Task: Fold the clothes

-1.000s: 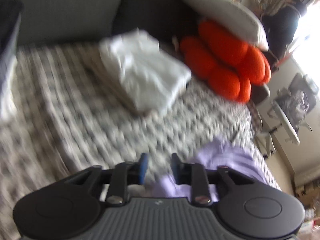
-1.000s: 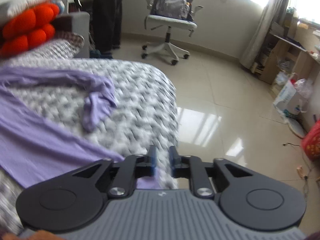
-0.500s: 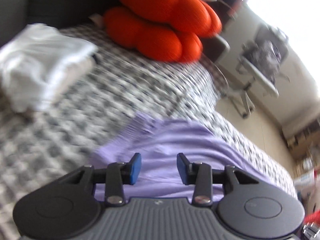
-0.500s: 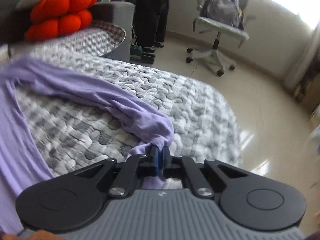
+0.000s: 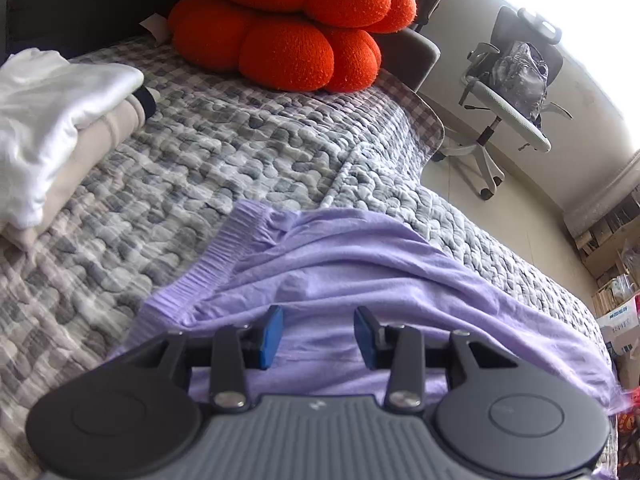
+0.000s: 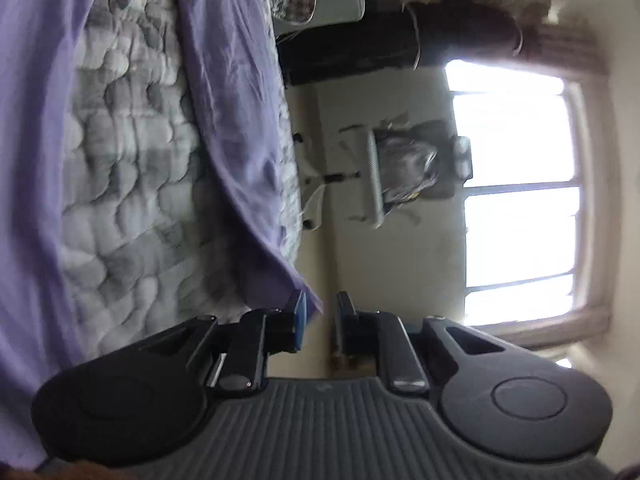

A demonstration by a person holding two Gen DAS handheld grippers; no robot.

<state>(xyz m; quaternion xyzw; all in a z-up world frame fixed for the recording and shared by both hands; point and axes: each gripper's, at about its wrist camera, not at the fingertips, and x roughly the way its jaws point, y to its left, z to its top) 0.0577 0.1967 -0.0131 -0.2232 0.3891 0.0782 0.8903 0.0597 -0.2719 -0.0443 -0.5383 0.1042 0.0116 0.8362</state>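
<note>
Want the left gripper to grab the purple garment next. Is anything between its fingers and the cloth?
Nothing visible. The left gripper is open right over the purple garment, with only cloth between its fingers.

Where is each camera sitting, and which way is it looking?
Left wrist: it sits on the left gripper, jaws open, looking over the purple garment on the quilted bed toward the orange cushion.
Right wrist: it sits on the right gripper, rolled sideways, jaws open at the garment's edge, looking past the bed toward the window.
Both views show the purple garment, the bed and the office chair.
</note>
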